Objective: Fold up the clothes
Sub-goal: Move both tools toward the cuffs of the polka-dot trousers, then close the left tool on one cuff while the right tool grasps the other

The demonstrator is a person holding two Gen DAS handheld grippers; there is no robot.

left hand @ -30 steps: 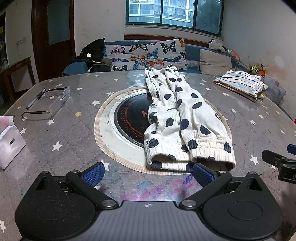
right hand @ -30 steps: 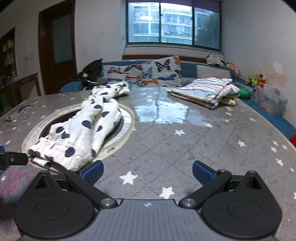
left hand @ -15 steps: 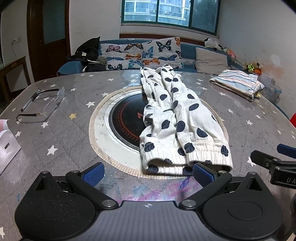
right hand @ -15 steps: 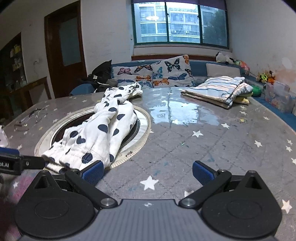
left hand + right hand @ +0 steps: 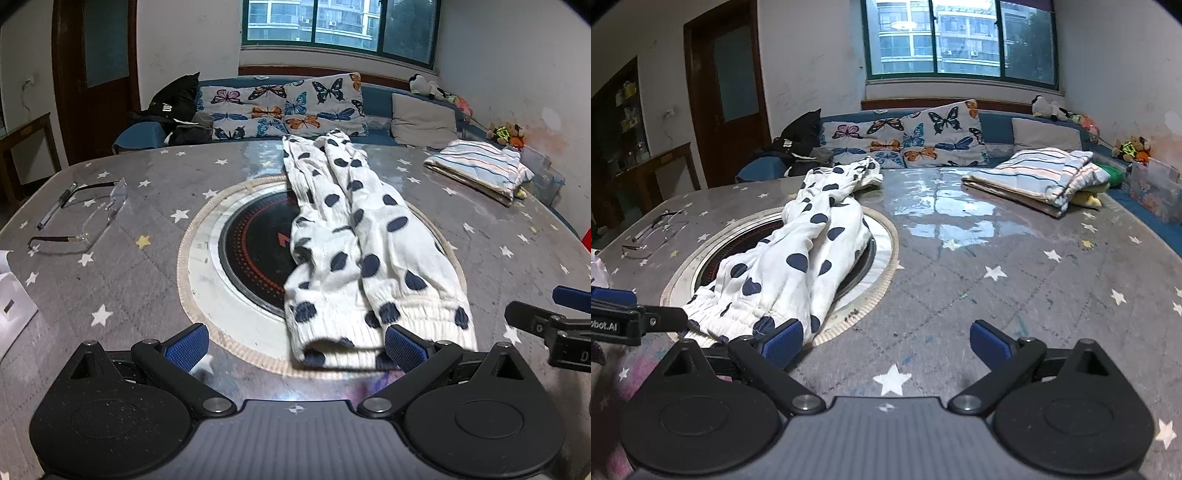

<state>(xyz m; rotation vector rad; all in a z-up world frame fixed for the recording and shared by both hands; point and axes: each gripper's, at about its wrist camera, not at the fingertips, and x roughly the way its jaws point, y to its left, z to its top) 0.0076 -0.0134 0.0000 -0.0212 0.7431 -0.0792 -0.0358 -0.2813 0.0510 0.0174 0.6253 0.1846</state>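
White trousers with dark blue dots (image 5: pixel 354 243) lie lengthwise over the round cooktop, folded leg on leg, cuffs nearest me; they also show in the right wrist view (image 5: pixel 798 258). My left gripper (image 5: pixel 295 349) is open and empty just before the cuffs, its right pad (image 5: pixel 404 349) at the cuff edge. My right gripper (image 5: pixel 886 341) is open and empty to the right of the cuffs, its left pad (image 5: pixel 783 341) touching the cloth's edge. Each gripper shows at the other view's edge.
A folded striped garment (image 5: pixel 480 166) lies at the far right of the star-print table (image 5: pixel 140 280). Glasses (image 5: pixel 92 218) and a pen (image 5: pixel 57 205) lie at the far left, a white box (image 5: pixel 11 306) at the left edge. A sofa with butterfly cushions (image 5: pixel 905 136) stands behind.
Both grippers have moved forward toward the trouser cuffs and come closer to them. The trousers have not moved. Both grippers stay open.
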